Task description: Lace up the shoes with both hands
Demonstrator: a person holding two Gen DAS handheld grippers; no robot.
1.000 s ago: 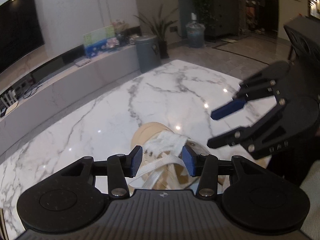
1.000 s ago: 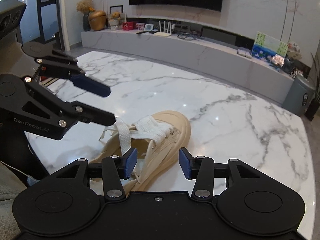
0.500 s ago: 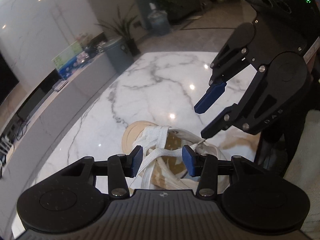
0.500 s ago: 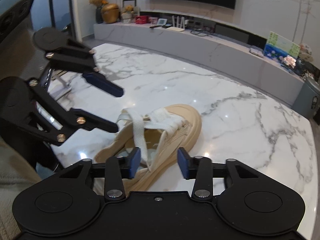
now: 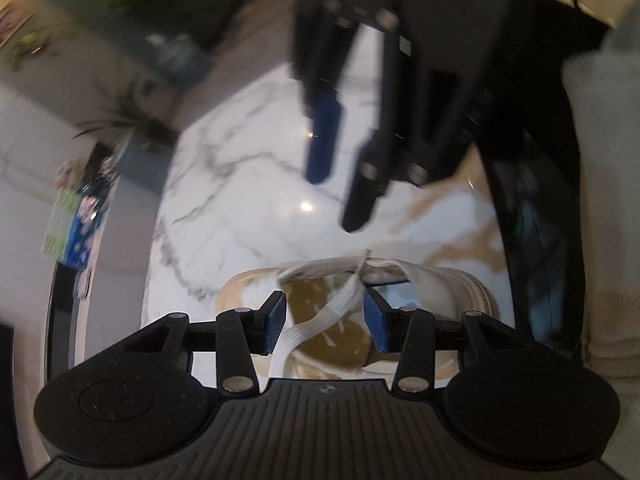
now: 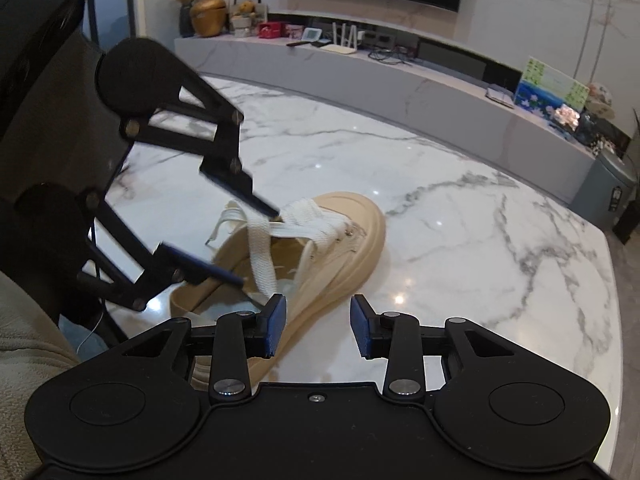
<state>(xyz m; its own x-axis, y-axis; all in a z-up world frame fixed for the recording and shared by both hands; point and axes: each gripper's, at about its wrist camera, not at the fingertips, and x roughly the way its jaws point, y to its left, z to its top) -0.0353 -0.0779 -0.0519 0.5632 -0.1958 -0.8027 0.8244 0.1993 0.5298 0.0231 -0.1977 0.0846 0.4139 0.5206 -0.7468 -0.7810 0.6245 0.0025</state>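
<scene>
Left wrist view, blurred: left gripper (image 5: 325, 322) stands half open around a loose white lace (image 5: 320, 322), pads clear. Beige shoe (image 6: 320, 248) lies near the marble table's (image 6: 460, 216) near edge. Right gripper (image 6: 318, 326), jaws just narrowed, hold nothing.

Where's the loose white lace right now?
In the left wrist view, the white lace runs between the open fingers of the left gripper, over the beige shoe on the marble table, touching neither pad.
</scene>
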